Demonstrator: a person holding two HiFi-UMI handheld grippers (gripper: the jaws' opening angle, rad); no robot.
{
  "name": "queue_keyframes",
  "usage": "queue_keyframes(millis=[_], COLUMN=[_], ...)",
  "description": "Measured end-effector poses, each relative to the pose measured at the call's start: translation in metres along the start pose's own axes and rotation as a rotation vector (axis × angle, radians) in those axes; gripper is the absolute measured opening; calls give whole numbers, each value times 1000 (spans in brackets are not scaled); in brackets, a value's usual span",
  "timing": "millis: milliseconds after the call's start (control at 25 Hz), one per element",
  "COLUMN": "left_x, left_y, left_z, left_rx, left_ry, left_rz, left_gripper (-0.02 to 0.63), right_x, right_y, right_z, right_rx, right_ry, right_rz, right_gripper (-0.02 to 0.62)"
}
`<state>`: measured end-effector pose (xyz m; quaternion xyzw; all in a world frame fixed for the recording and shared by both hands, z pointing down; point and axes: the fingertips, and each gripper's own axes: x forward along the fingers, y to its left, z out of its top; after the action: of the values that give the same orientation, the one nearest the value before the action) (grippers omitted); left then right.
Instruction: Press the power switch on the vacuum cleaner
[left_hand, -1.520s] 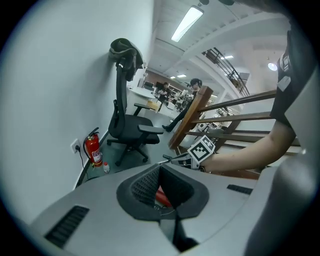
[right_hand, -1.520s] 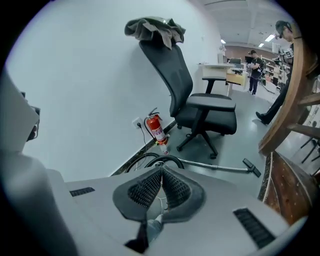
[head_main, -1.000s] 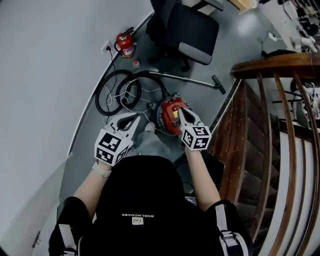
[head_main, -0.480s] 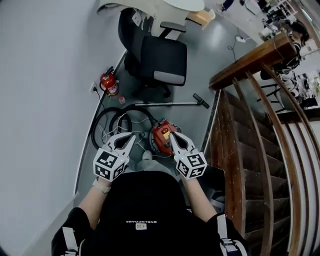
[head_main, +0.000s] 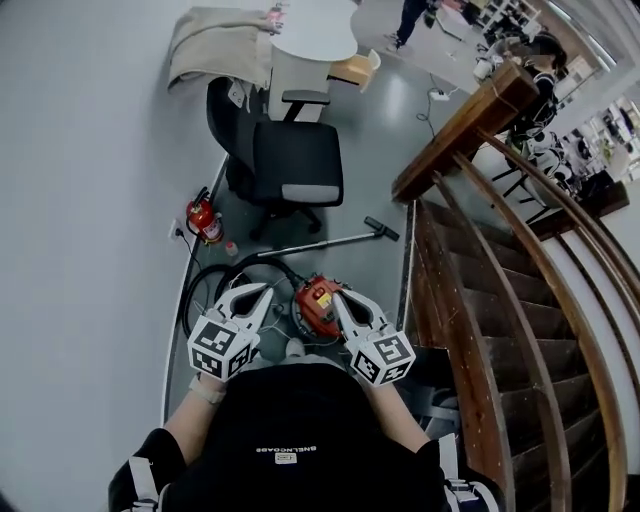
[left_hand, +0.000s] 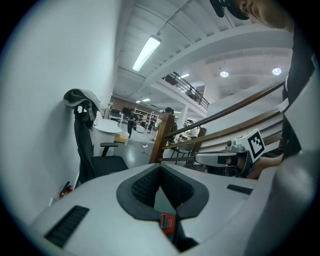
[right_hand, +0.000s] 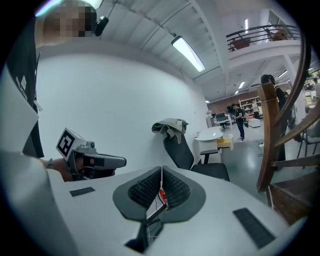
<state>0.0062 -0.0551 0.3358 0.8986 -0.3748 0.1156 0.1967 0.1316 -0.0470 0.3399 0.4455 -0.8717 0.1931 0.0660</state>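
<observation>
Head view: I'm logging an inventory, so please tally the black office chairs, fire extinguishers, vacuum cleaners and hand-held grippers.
Black office chair: 1
Fire extinguisher: 1
Vacuum cleaner: 1
Hand-held grippers: 2, the left hand-held gripper and the right hand-held gripper
Total: 5

Red vacuum cleaner (head_main: 318, 304) on grey floor (head_main: 380, 130).

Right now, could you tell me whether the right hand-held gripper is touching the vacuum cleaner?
Apart. The right gripper view shows the vacuum cleaner small on the floor, well beyond the right hand-held gripper.
</observation>
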Motion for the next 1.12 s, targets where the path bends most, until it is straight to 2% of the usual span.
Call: queue_keyframes(millis=[280, 600, 1120], left_x=[6, 16, 16], left_y=[-12, -23, -28], left_z=[22, 22, 23], left_rx=[27, 26, 32], left_ry=[-26, -29, -31], left_rz=[-27, -49, -52], left_gripper=[15, 15, 15], right_x=[-15, -29, -34], right_y=[-4, -16, -17], right_z=[19, 19, 20], right_rx=[-18, -4, 32], right_ry=[-38, -63, -77], right_rz=[-32, -67, -65], right_gripper=[28, 28, 28])
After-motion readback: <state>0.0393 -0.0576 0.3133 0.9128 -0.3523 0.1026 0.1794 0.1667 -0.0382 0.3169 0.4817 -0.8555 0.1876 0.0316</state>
